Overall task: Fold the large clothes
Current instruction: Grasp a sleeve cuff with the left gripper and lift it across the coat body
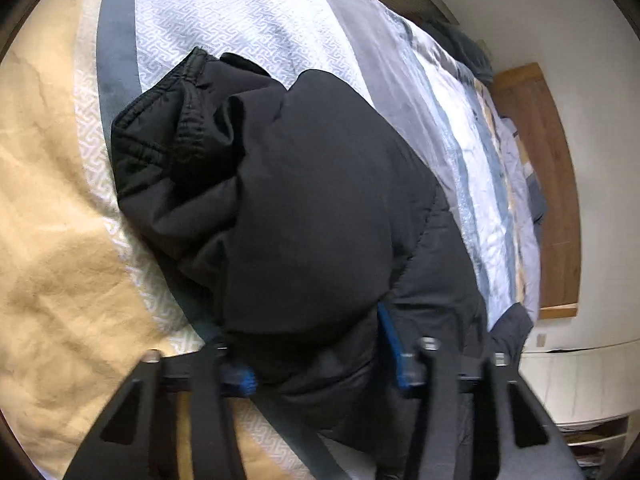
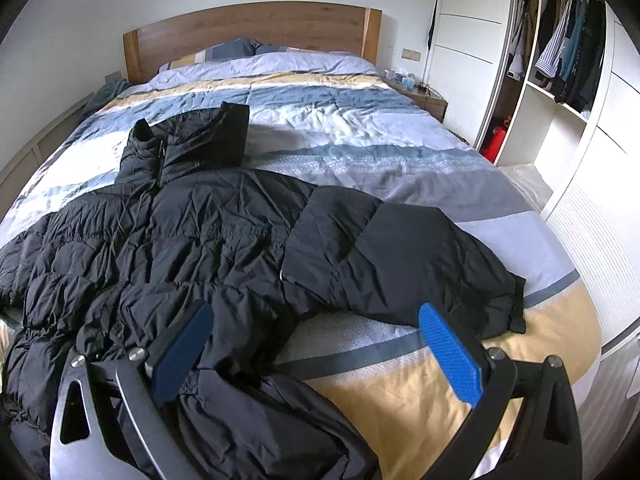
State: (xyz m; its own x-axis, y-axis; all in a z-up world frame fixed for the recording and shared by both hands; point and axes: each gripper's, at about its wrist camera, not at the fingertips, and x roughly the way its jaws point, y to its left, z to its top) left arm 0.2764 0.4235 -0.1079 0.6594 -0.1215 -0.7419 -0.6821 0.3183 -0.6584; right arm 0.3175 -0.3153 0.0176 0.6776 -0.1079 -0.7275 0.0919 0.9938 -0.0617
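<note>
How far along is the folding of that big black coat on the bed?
Barely begun. The black coat lies spread on the bed, nothing folded yet. In hand: the left hand-held gripper has coat fabric bunched between its pads; the right hand-held gripper hovers open. Sleeve and body folds remain.

Left gripper (image 1: 320, 364), lower centre: blue pads (image 1: 390, 340) pinching black jacket (image 1: 304, 208) fabric. Jacket sleeve, cuff (image 1: 188, 120) upper left, lying over striped quilt (image 1: 240, 12). Wooden headboard (image 1: 552, 184) showing at right edge.
</note>
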